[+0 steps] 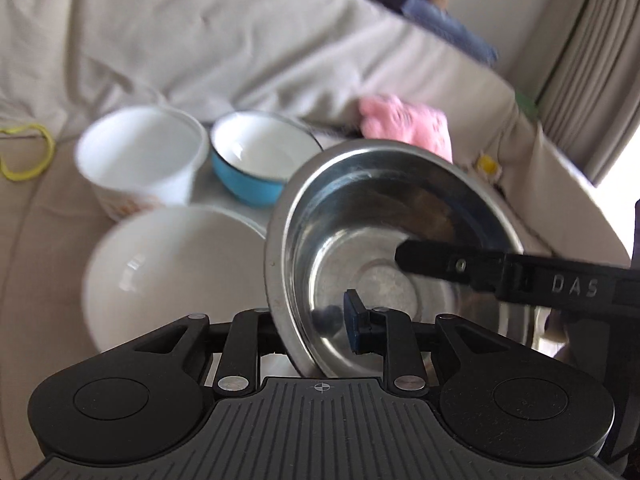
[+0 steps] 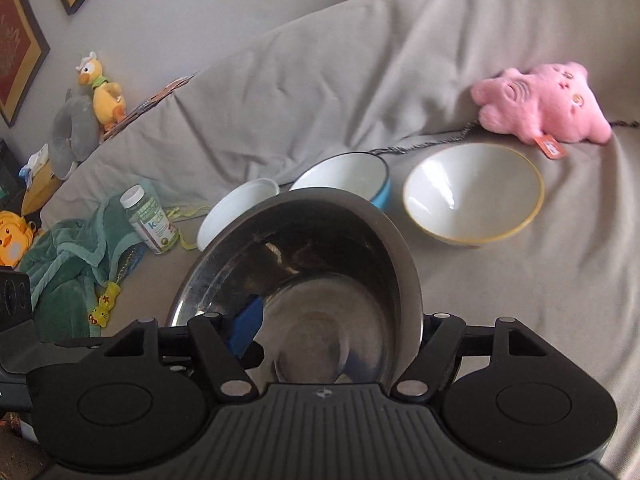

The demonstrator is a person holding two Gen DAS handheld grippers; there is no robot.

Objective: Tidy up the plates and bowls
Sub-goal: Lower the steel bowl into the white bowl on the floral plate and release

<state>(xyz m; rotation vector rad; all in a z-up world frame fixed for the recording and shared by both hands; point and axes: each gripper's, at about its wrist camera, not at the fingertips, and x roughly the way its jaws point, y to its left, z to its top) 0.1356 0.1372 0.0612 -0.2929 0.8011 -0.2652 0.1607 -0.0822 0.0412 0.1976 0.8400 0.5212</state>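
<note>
A steel bowl (image 1: pixel 384 240) is held tilted above the sofa. My left gripper (image 1: pixel 320 328) is shut on its near rim, one blue-padded finger inside the bowl. My right gripper (image 2: pixel 340 332) is shut on the same steel bowl (image 2: pixel 320 280), its rim between the jaws; its black finger (image 1: pixel 440 264) reaches into the bowl from the right in the left wrist view. On the sofa sit a large white bowl (image 1: pixel 176 272), a white cup-like bowl (image 1: pixel 140 160) and a blue bowl (image 1: pixel 256 164). The right wrist view shows the yellow-rimmed white bowl (image 2: pixel 472 196), the blue bowl (image 2: pixel 348 178) and the white bowl (image 2: pixel 236 212).
A pink plush toy (image 2: pixel 544 104) lies behind the bowls. A vitamin bottle (image 2: pixel 150 220), a green towel (image 2: pixel 68 272) and small toys lie at the left. A yellow band (image 1: pixel 28 152) lies on the grey sofa cover (image 2: pixel 520 300).
</note>
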